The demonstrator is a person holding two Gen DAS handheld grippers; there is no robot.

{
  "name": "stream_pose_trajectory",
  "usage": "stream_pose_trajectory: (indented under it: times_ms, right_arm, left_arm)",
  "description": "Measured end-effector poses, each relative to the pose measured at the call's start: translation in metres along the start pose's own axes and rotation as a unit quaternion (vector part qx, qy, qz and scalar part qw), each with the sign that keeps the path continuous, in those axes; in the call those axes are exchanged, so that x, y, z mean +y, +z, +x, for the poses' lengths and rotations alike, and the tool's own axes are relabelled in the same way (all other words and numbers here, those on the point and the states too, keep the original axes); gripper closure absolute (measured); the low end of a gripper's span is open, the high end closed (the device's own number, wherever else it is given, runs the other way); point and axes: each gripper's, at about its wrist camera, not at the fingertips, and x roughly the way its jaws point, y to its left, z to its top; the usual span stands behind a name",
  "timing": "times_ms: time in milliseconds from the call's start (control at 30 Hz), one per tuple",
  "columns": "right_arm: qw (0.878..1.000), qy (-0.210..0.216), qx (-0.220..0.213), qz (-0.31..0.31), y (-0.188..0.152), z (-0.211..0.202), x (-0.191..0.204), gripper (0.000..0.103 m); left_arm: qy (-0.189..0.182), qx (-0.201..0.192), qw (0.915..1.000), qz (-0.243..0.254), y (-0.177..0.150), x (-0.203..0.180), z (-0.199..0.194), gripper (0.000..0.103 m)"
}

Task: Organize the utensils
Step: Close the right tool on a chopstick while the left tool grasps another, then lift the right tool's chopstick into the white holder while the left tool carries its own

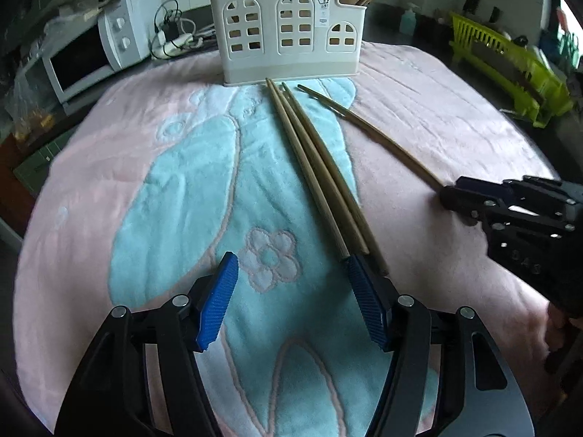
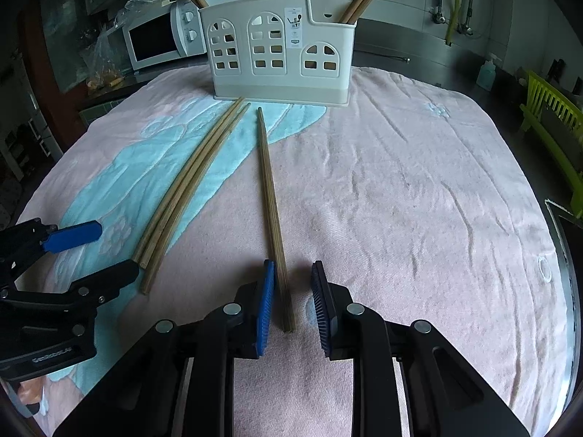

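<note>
A white utensil holder [image 1: 288, 32] with window cut-outs stands at the far side of the towel; it also shows in the right wrist view [image 2: 280, 51], with chopsticks standing in both ends. A pair of wooden chopsticks [image 1: 317, 167] lies on the towel. My left gripper [image 1: 291, 298] is open, its right finger beside the pair's near ends. A single chopstick [image 2: 271, 211] lies to the right. My right gripper [image 2: 291, 306] is open, its jaws on either side of that chopstick's near end. The pair shows in the right wrist view too [image 2: 189, 189].
A pink and light-blue towel [image 2: 400, 182] covers the table. A white microwave [image 2: 160, 36] stands back left. A green dish rack [image 1: 510, 69] is at the right. A power strip with cables [image 1: 175, 36] lies behind the towel.
</note>
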Motion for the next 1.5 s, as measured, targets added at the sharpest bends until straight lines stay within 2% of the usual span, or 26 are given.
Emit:
stream_pose_trajectory:
  times_ms: [100, 467, 533, 600, 700, 833, 1000, 1133, 1333, 1433, 1500]
  right_arm:
    - [1.000, 0.002, 0.000, 0.000, 0.000, 0.000, 0.000, 0.082]
    - [1.000, 0.000, -0.001, 0.000, 0.000, -0.001, 0.000, 0.082]
    - [1.000, 0.000, -0.001, -0.001, 0.000, -0.001, 0.000, 0.082]
    - [1.000, 0.000, -0.002, 0.000, -0.001, -0.001, 0.000, 0.082]
    - [1.000, 0.000, -0.002, -0.001, -0.001, -0.001, 0.000, 0.082]
    - [1.000, 0.006, -0.001, 0.002, -0.001, -0.001, 0.000, 0.082]
    - [1.000, 0.015, -0.003, 0.000, -0.003, -0.002, -0.002, 0.082]
    - [1.000, 0.020, -0.004, 0.000, -0.003, -0.002, -0.004, 0.082]
    - [1.000, 0.026, -0.006, 0.000, -0.003, -0.002, -0.006, 0.083]
    - [1.000, 0.024, -0.009, -0.002, -0.003, -0.001, -0.006, 0.083]
    - [1.000, 0.020, -0.013, -0.008, -0.003, 0.000, -0.004, 0.088]
  left_arm:
    - [0.010, -0.001, 0.9999, -0.007, 0.002, 0.004, 0.000, 0.044]
    - [0.034, -0.004, 0.9982, -0.050, 0.004, 0.041, -0.003, 0.044]
    - [0.007, -0.015, 0.9978, -0.064, 0.005, 0.044, -0.010, 0.045]
    - [-0.002, -0.034, 0.9979, -0.056, 0.008, 0.037, -0.019, 0.045]
    - [-0.015, -0.034, 0.9985, -0.041, 0.014, 0.024, -0.017, 0.055]
    - [-0.033, -0.026, 0.9980, -0.048, 0.018, 0.018, -0.004, 0.068]
    - [-0.051, -0.025, 0.9969, -0.055, 0.019, 0.016, 0.006, 0.076]
    - [-0.048, -0.019, 0.9969, -0.060, 0.021, 0.014, 0.017, 0.084]
    - [-0.045, -0.026, 0.9962, -0.070, 0.021, 0.016, 0.021, 0.086]
    - [-0.029, -0.028, 0.9973, -0.062, 0.022, 0.012, 0.021, 0.091]
    - [-0.018, -0.028, 0.9979, -0.056, 0.022, 0.010, 0.021, 0.095]
